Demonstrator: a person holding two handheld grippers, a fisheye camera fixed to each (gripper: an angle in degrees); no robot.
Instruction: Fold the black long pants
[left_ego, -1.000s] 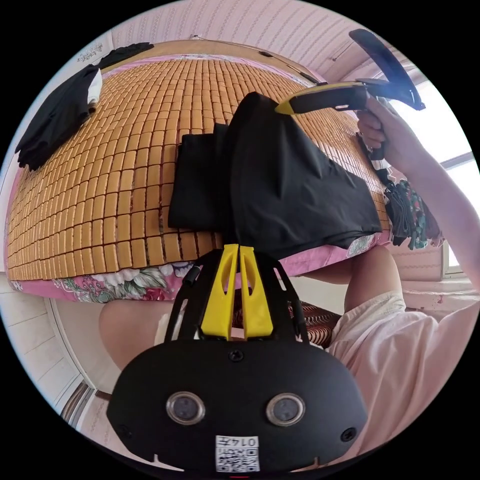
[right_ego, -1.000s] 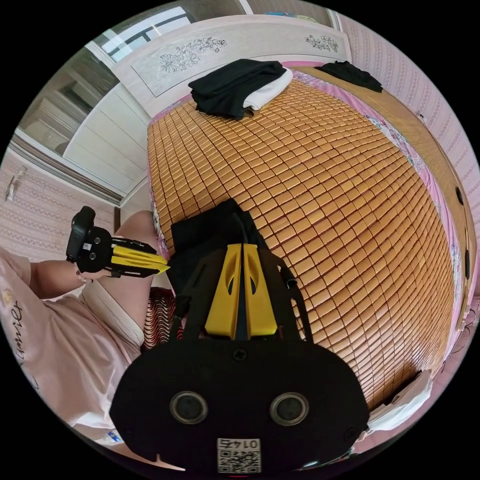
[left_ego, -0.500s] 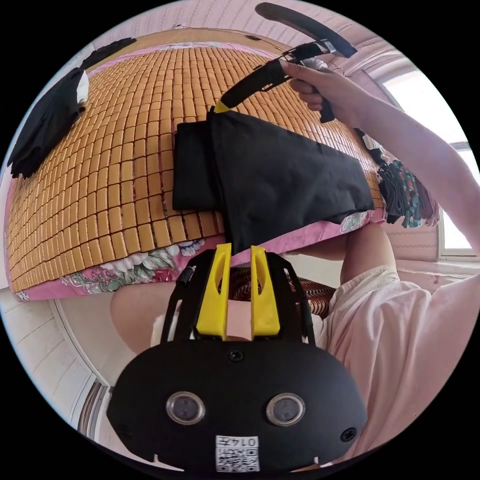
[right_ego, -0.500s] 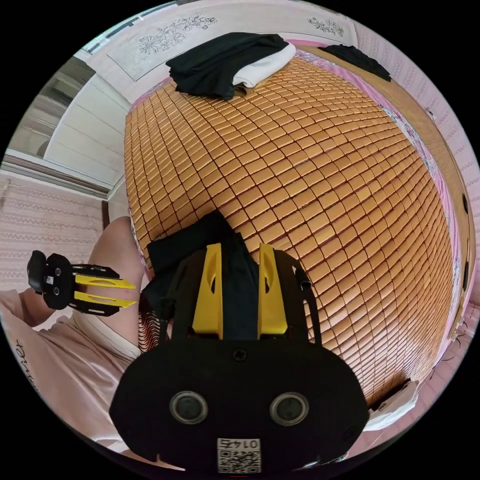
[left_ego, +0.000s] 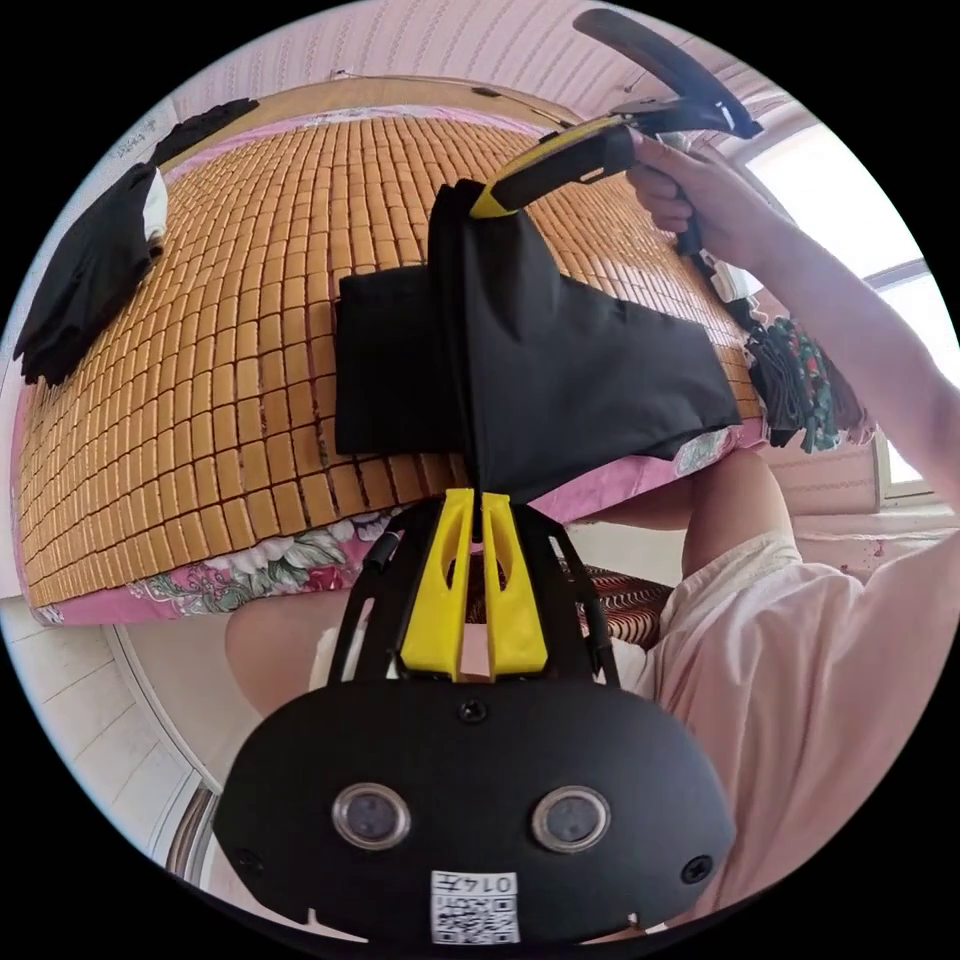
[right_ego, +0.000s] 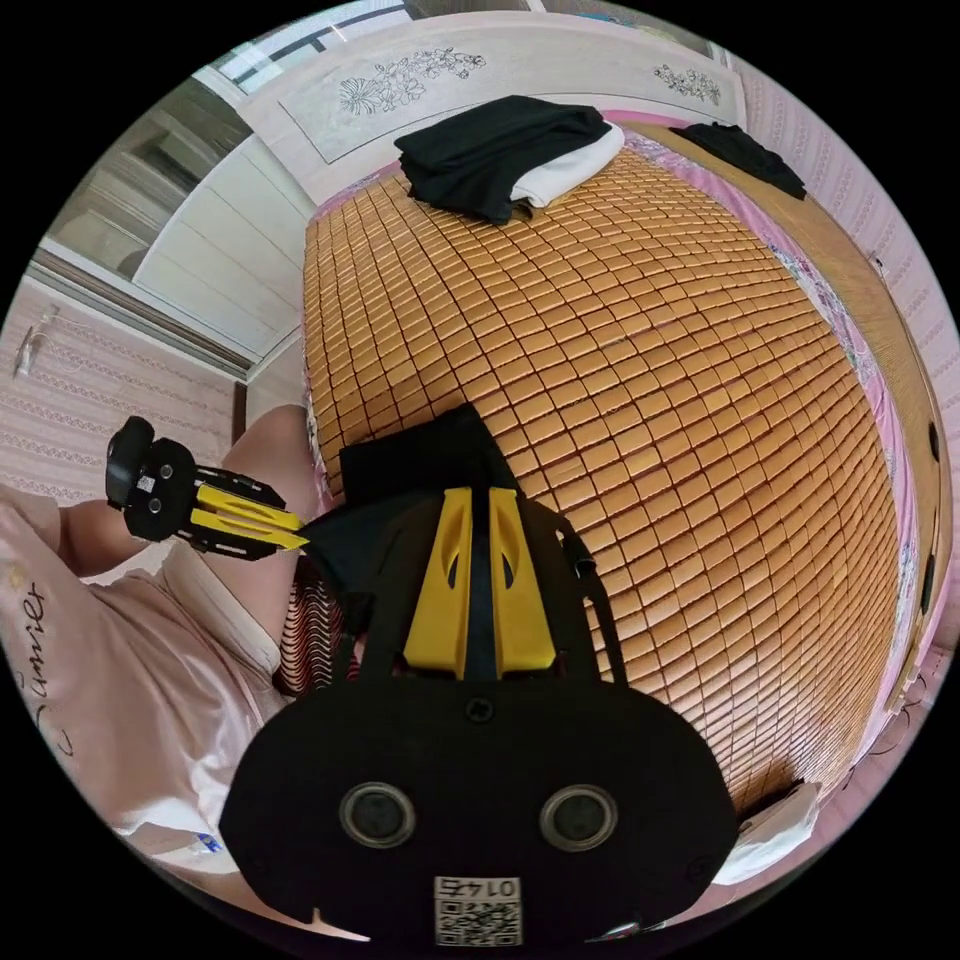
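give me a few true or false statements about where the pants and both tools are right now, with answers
1. Both tools are shut on the black pants. True: the left tool pinches the near edge and the right tool the far edge.
2. The pants lie completely flat on the mat. False: part rests on the bamboo mat, and the gripped part is lifted off it.
3. A pile of black and white clothes sits at the far end of the mat. True.
4. The mat is blue. False: it is orange-brown.
5. The left tool hangs open beside the bed. False: its jaws are closed on the cloth.
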